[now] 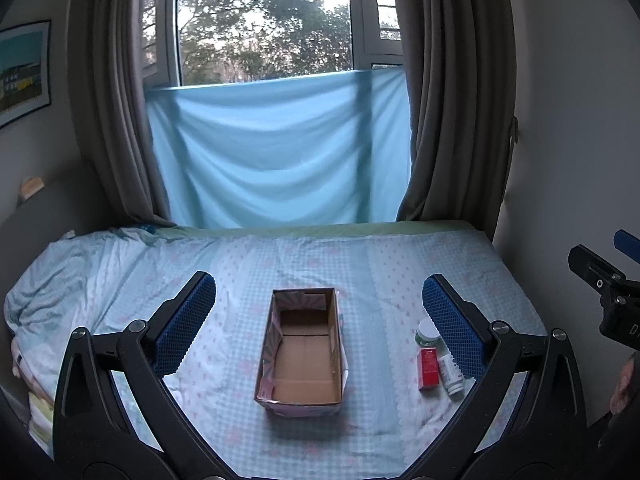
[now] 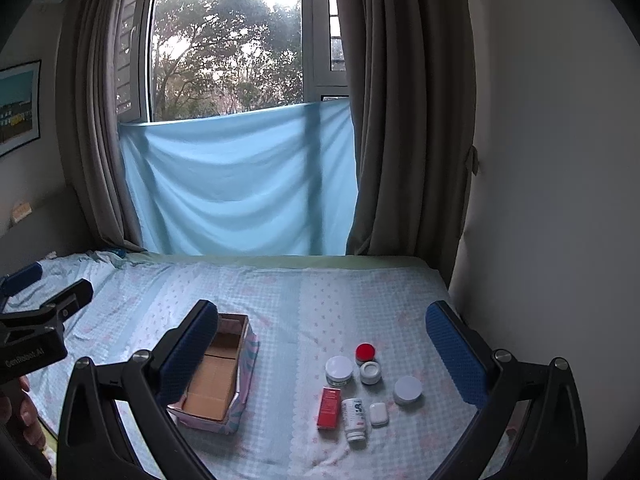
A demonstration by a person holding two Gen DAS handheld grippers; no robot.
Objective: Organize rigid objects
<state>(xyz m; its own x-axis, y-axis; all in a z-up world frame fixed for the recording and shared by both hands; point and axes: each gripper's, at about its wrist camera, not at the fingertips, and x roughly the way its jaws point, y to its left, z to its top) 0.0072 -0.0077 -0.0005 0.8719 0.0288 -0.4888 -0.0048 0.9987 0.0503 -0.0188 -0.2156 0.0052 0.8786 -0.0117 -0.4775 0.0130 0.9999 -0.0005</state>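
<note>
- Blue-padded fingers (image 1: 184, 328) of the left gripper (image 1: 318, 318) stand wide apart and hold nothing; they hover above the bed (image 1: 248, 264) with the box between them.
- Likewise, the right gripper (image 2: 320, 354) hangs over the bed with its fingers spread and empty, the small containers lying between them in its view.
- Open and empty, the cardboard box (image 1: 302, 350) sits on the checked sheet, its long side running away from the left camera; patterned paper covers its outer walls.
- Right of the box, apart from it, the containers lie in a loose cluster: a red carton (image 2: 329, 407) and a white bottle (image 2: 355, 419) lying flat side by side, a small white case (image 2: 378, 414) just beside the bottle.
- Slightly farther back stand a white-lidded jar (image 2: 339, 370), a small white pot (image 2: 370, 373) and a red-capped jar (image 2: 365, 353), with a pale-lidded jar (image 2: 407, 390) off to the right.
- Crumpled bedding (image 1: 60, 280) bunches at the bed's left edge.
- Beyond the bed, a light blue cloth (image 1: 280, 148) hangs across the lower window (image 1: 264, 20), flanked by grey-brown curtains (image 1: 452, 92); trees show outside.
- On the left wall hangs a framed picture (image 1: 24, 72).
</note>
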